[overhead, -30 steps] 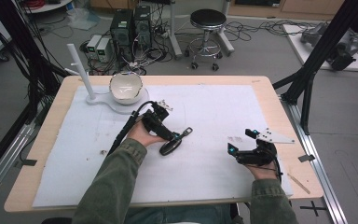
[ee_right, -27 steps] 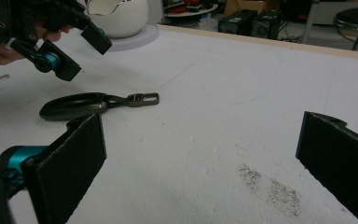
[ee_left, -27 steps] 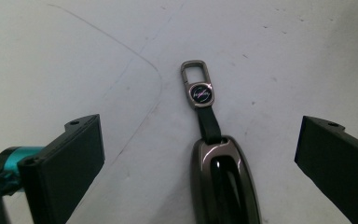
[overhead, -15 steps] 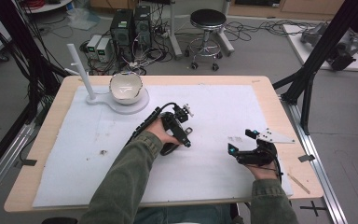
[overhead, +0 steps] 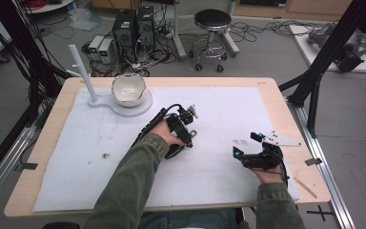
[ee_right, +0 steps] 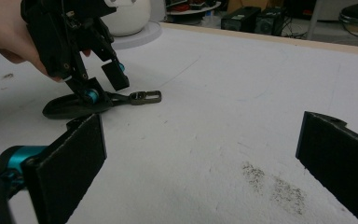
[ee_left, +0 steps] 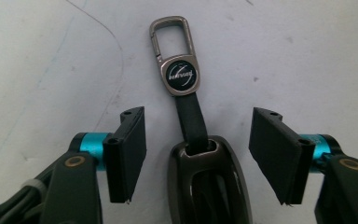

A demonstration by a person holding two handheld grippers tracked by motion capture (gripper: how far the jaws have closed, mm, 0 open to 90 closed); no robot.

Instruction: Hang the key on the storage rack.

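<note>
The left gripper [ee_left: 191, 154] had swung in over the key fob [ee_left: 200, 154], jaws spread either side of its strap (nothing gripped yet), so a pickup looked near. The right gripper [ee_right: 200, 158] waited, jaws apart.

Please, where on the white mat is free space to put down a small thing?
Free: the near-left mat, beside the sleeve; also the far-right mat beyond the right hand-held gripper. Crowded: the far-left corner with bowl and stand, and around the key fob under the left hand-held gripper.
</note>
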